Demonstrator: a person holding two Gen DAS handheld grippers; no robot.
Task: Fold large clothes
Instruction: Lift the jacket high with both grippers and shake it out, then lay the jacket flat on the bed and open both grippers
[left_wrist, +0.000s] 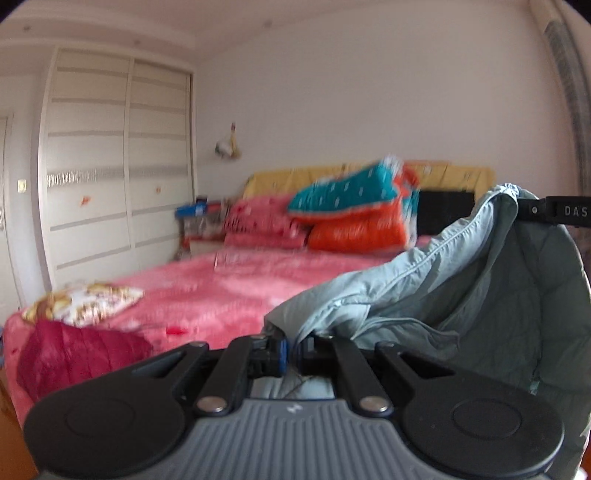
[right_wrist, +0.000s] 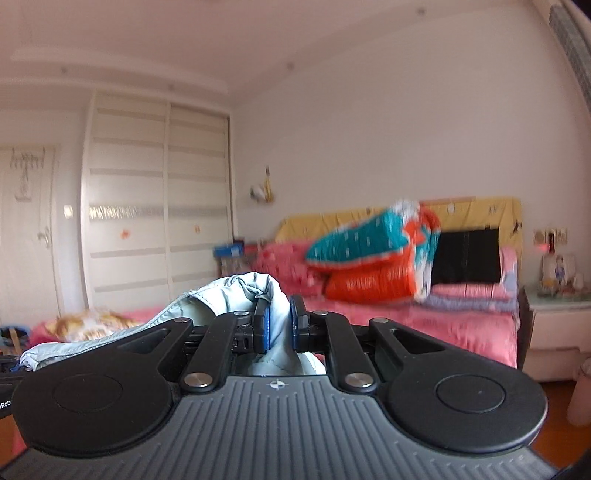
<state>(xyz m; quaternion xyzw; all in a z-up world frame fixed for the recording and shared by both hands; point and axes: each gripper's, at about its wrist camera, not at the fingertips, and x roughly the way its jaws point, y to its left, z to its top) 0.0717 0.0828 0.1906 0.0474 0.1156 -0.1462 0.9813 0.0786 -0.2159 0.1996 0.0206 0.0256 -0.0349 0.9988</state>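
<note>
A large pale grey-green quilted jacket (left_wrist: 424, 291) hangs in the air above the pink bed (left_wrist: 221, 288). My left gripper (left_wrist: 294, 350) is shut on one edge of the jacket, low in the left wrist view. The jacket rises to the right, where the right gripper's black body (left_wrist: 554, 211) holds it up. In the right wrist view my right gripper (right_wrist: 279, 326) is shut on a bunched fold of the same jacket (right_wrist: 236, 291), which trails down to the left.
The pink bed (right_wrist: 424, 325) carries a stack of teal and orange quilts (left_wrist: 354, 210), a dark red garment (left_wrist: 74, 354) and a patterned pillow (left_wrist: 81, 306). White wardrobe (left_wrist: 118, 166) on the left. A white nightstand (right_wrist: 554, 332) stands at the bed's right.
</note>
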